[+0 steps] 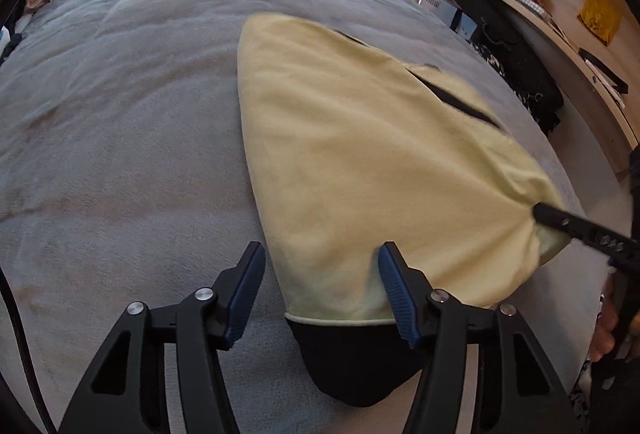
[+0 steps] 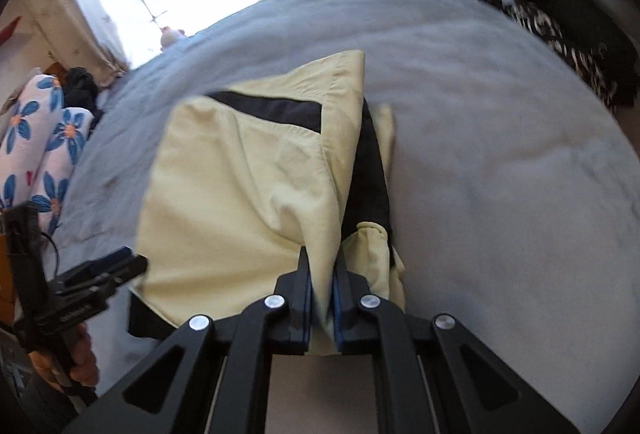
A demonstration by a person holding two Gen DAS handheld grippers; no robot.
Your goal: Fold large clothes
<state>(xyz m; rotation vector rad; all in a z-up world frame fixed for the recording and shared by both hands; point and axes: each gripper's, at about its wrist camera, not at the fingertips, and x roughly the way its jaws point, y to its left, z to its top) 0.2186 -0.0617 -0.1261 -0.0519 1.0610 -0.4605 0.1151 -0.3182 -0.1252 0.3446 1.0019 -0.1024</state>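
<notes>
Your right gripper [image 2: 322, 274] pinches the yellow garment [image 2: 240, 194] at its near corner. Your left gripper [image 1: 320, 274], jaws spread, straddles the near hem; the long axis runs away from you.

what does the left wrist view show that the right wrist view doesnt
Only the left wrist view shows the left gripper head-on, its jaws open astride the garment's near edge, and the black hem between them. Only the right wrist view shows the right gripper pinched on a yellow fold, plus the flower-print bedding at the left. Both share the yellow garment with its black panels, lying on the grey bed cover under a bright window.
</notes>
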